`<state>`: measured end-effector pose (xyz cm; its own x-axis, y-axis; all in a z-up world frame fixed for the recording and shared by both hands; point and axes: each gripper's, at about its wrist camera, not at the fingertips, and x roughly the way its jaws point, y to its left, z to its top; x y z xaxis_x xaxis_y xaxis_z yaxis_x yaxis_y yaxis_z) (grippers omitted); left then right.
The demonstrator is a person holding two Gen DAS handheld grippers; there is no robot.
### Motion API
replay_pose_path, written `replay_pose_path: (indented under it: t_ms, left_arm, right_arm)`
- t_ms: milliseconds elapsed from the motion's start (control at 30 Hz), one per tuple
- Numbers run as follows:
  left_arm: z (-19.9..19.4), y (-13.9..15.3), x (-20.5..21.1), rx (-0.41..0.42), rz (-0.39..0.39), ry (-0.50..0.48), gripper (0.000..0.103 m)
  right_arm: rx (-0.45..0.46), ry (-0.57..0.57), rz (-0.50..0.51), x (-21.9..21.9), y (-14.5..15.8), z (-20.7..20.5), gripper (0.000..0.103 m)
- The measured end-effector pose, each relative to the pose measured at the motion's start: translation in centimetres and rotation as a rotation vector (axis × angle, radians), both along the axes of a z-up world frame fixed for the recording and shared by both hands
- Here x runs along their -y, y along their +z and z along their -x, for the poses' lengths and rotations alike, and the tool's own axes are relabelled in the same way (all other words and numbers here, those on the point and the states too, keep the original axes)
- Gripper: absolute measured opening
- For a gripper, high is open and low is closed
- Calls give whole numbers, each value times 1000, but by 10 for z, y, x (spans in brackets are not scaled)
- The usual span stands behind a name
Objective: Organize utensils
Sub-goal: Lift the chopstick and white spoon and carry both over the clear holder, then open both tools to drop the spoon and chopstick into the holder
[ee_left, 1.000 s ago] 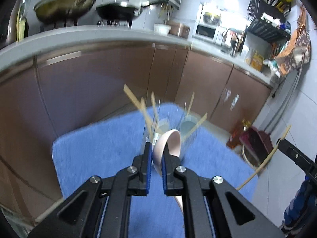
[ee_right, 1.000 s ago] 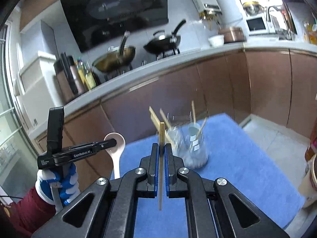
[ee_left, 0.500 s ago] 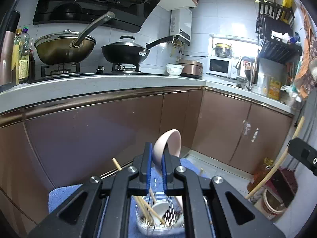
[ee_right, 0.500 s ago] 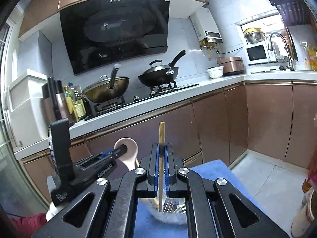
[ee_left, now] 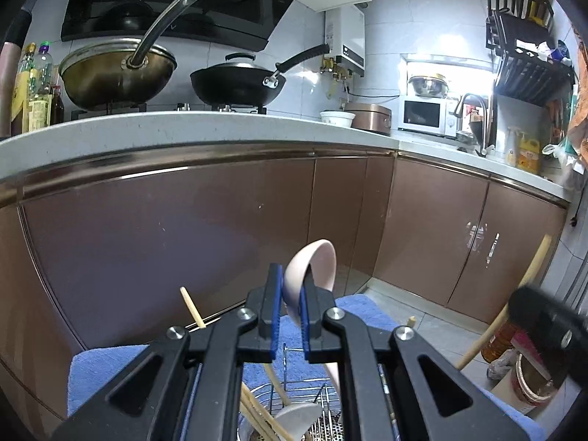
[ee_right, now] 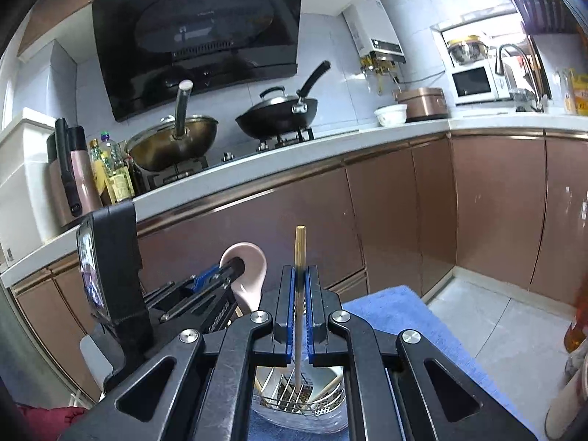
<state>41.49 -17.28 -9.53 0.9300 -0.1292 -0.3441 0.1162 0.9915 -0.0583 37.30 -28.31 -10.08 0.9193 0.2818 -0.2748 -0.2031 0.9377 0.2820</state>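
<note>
Ahead of me runs the brown cabinet front (ee_left: 176, 242) under a pale counter (ee_left: 228, 125), with a brass wok (ee_left: 117, 73) and a black pan (ee_left: 237, 82) on the stove. Below my grippers lies the blue mat (ee_right: 400, 312), and on it stands the wire holder (ee_right: 297, 400) with its clear base, directly under both tools.

My left gripper (ee_left: 290, 312) has its jaws pinching the pink spoon (ee_left: 312, 272): the bowl sticks up above the fingertips and the handle runs down between the arms toward the holder. In the right view the same spoon (ee_right: 246, 275) shows beside my right gripper, held just to its left.

My right gripper (ee_right: 300, 308) has its jaws pressed on a single chopstick (ee_right: 300, 257), held upright. Its top pokes above the fingertips and its lower end reaches down into the holder; I cannot tell whether it touches the bottom.

In the holder I see a white spoon (ee_left: 297, 417) and several chopsticks (ee_left: 257, 415) leaning at angles. One of them (ee_left: 193, 307) pokes up left of my left gripper.
</note>
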Motion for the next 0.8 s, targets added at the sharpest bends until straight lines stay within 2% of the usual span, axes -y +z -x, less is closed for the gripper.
replay_pose_path:
  t_ms: [233, 433, 600, 700, 800]
  left_arm:
    - [-7, -29, 2, -26, 11, -14, 8]
    - [-3, -36, 1, -58, 46, -55, 11]
    - [9, -20, -9, -33, 75, -57, 26]
    - [18, -9, -16, -23, 82, -54, 33]
    - [32, 1, -25, -14, 87, -51, 39]
  right_arm:
    - [-37, -6, 38, -13, -29, -1, 5]
    - [-68, -15, 31, -12, -42, 3, 7]
    - [-65, -33, 4, -8, -37, 12, 17]
    - [-56, -44, -5, -8, -31, 22, 20]
    - [-45, -53, -12, -9, -24, 34, 28]
